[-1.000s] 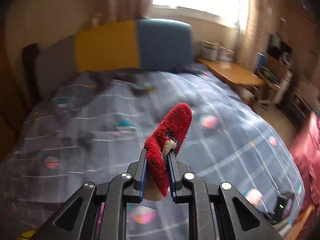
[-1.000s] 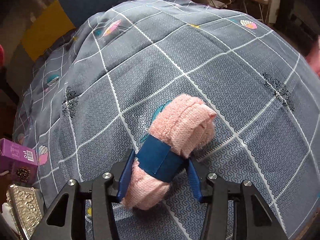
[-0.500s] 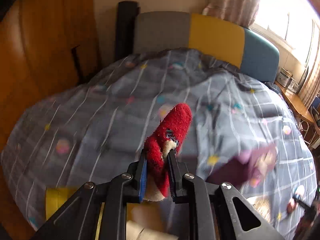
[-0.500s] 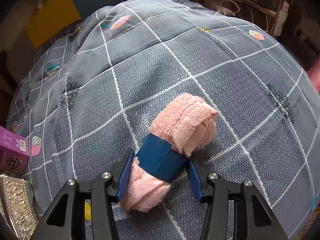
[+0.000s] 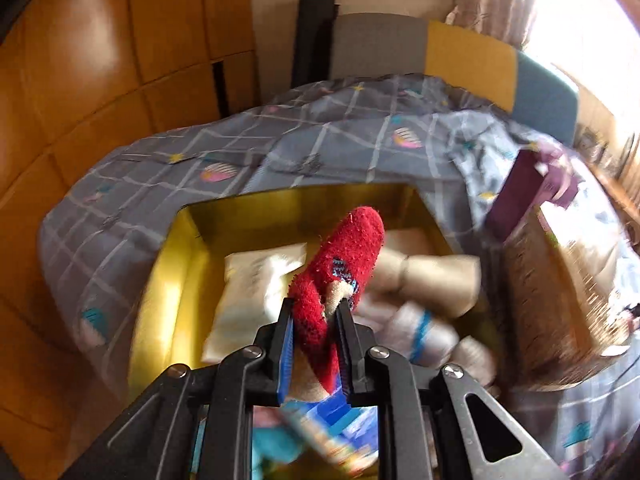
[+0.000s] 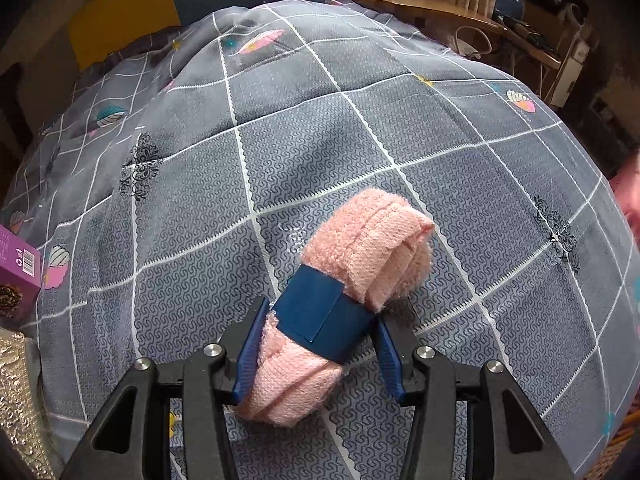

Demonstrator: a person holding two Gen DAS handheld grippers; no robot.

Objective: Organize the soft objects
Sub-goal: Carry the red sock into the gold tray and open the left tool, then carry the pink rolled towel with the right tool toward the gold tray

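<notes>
My left gripper is shut on a fuzzy red sock with a beige inner part. It holds the sock above an open gold box that lies on the bed and holds several pale soft rolls. My right gripper is shut on a rolled pink towel with a dark blue band. It holds the roll just over the grey checked bedspread.
A purple box and a gold patterned lid or box sit right of the gold box; both also show at the left edge of the right wrist view. A wooden wardrobe stands left. The headboard is at the far end.
My left gripper has swung left and down with the red sock, from facing the open bed to hanging over the gold box. The right gripper has barely moved with the pink roll.
</notes>
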